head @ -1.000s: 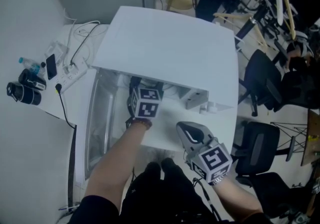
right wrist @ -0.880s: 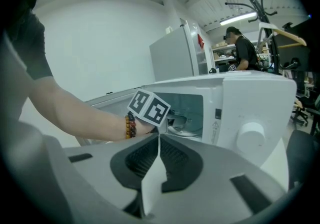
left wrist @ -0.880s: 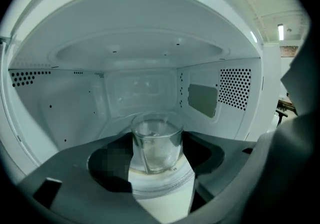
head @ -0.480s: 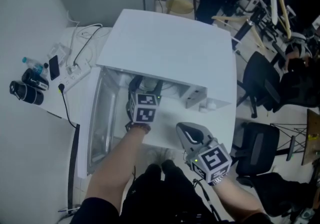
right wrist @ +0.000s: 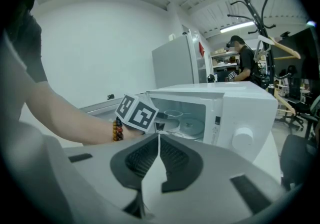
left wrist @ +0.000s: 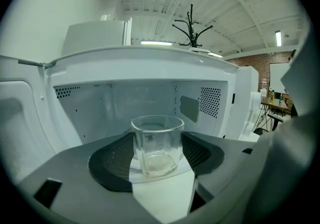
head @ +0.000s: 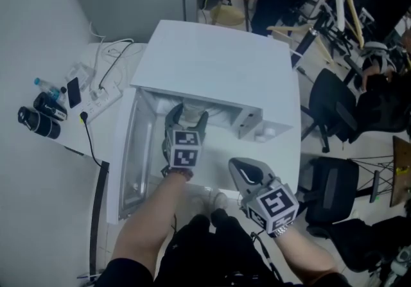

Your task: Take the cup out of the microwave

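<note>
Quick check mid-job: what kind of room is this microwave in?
Probably an open office or workshop, not a home kitchen: black office chairs stand beside the microwave, a coat stand rises behind it, and a person stands by shelves past a fridge.

The clear, empty glass cup (left wrist: 156, 144) sits upright, gripped between the left gripper's (head: 187, 117) jaws, at the white microwave's (head: 218, 67) open front.

Cup (left wrist: 156, 144): clear glass, smooth, glossy.
Microwave (head: 218, 67): white casing, smooth, faint sheen; perforated inner walls.
Left gripper pads (left wrist: 112, 163): black, finely textured, matt.
Right gripper (right wrist: 159, 138): grey plastic shell, matt.
Bracelet (right wrist: 117, 130), left of right gripper view: glossy beads.
</note>
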A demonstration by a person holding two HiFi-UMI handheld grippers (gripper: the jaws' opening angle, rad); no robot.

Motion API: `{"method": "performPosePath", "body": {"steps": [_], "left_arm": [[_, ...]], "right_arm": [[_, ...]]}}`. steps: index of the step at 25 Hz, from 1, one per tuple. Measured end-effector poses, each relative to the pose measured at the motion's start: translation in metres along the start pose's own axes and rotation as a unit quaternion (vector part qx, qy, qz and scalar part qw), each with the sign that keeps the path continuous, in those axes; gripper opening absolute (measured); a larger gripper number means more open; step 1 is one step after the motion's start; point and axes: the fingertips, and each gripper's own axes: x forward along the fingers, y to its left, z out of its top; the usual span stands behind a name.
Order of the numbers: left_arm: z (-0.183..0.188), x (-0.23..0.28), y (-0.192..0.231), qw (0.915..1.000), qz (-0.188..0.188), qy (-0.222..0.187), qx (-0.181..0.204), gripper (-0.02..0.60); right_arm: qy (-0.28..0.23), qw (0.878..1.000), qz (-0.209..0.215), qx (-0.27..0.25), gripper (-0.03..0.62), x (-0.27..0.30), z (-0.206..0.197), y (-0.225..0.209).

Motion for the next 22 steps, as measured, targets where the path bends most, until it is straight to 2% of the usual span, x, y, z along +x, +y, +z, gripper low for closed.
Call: {"method": "performPosePath", "body": {"steps": [10,22], "left_arm": [[0.012,-0.044,-0.006,0.9998,0.008,-0.017,-0.006,0.304],[0.024,-0.111,-0.034,0.9970,0.061,-0.044,-0.019,0.304]], "right_arm": [[-0.022,1.000,0.005,-0.012,0.028,-0.022,0.020,0.010],[-0.042,0.997,0.047,-0.039,0.028,-0.078,0.018,0.011]]}}
